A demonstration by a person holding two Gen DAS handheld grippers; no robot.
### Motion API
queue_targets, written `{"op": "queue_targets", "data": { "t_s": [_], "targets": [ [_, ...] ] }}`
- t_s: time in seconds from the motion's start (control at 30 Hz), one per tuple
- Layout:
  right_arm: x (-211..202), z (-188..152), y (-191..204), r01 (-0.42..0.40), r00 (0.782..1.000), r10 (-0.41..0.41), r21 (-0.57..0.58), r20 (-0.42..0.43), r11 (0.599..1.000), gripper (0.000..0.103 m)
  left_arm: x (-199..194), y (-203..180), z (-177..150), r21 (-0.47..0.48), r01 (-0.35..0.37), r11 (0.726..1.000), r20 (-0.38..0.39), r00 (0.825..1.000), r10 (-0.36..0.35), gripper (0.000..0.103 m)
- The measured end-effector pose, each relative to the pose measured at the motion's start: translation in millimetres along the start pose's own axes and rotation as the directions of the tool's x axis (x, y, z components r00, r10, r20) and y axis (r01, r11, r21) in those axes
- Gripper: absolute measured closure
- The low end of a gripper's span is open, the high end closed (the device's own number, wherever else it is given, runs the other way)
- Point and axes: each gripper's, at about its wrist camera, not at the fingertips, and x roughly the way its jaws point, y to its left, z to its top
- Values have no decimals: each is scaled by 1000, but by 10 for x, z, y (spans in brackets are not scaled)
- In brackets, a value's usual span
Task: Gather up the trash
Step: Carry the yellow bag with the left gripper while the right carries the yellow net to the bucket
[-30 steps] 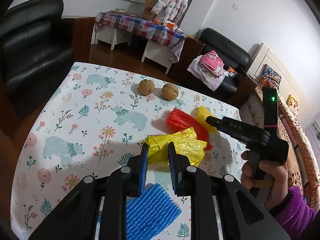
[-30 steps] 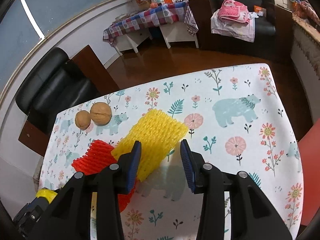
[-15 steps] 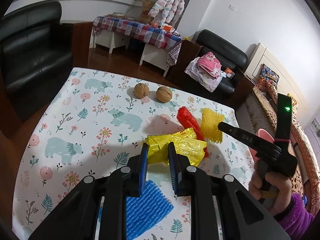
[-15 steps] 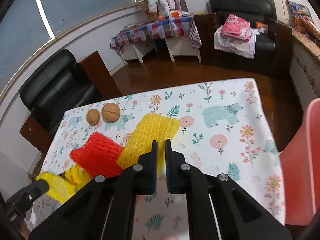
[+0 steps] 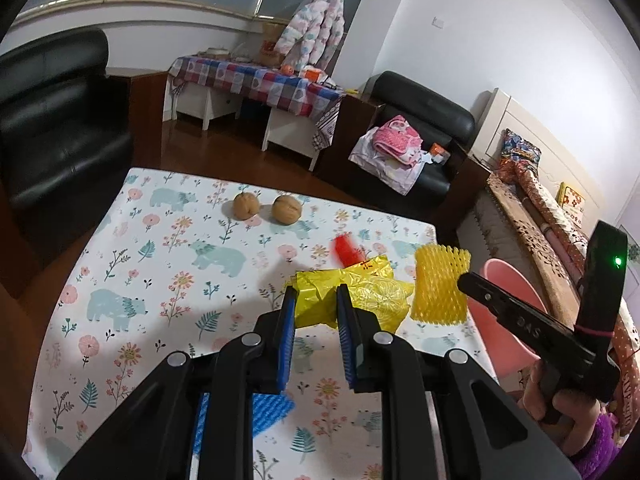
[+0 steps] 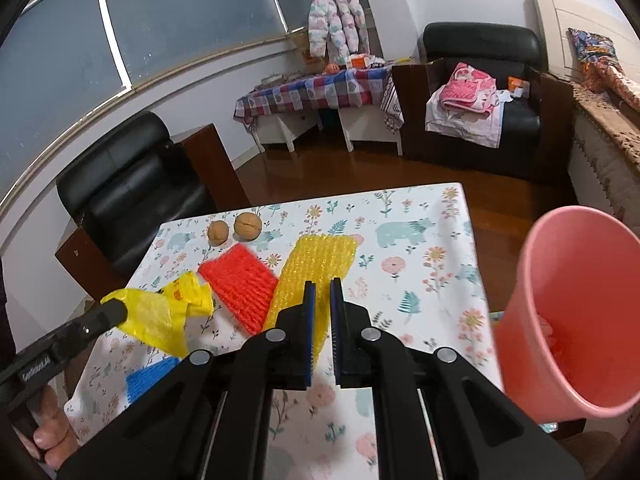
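My left gripper point(image 5: 316, 300) is shut on a crumpled yellow plastic bag point(image 5: 360, 292) and holds it above the floral table point(image 5: 160, 280). The right wrist view shows that bag point(image 6: 160, 316) hanging from the left gripper point(image 6: 118, 311). My right gripper point(image 6: 323, 288) is shut on a yellow foam net point(image 6: 320, 260), lifted off the cloth; the left wrist view shows this net point(image 5: 440, 288) dangling from the right gripper point(image 5: 462, 278). A red foam net point(image 6: 240, 284) lies on the table. A blue foam net point(image 6: 148, 376) lies near the front edge.
A pink bin point(image 6: 576, 320) stands just off the table's right side, with something reddish inside. Two walnuts point(image 6: 234, 228) sit near the far edge. Black armchairs, a checked side table and a bed ring the room. A hand in a purple sleeve point(image 5: 568, 404) grips the right tool.
The right gripper closed on the yellow foam net and lifted it up and toward the pink bin. The left gripper rose a little with the yellow bag. The bin came into view.
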Motion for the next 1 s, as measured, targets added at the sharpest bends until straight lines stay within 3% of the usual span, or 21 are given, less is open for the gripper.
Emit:
{"op": "queue_targets", "data": {
  "t_s": [0.4,1.0],
  "targets": [
    [-531,-131,-350,37,997,-41,50,65,998,95,-209,-525,23,71,62,996,34,997,-64,84],
    [-1058,-287,-1158,186,972,-207,176,112,967,95,257,-1640,-75,239,189,952,-61,982,-179,84]
  ]
}}
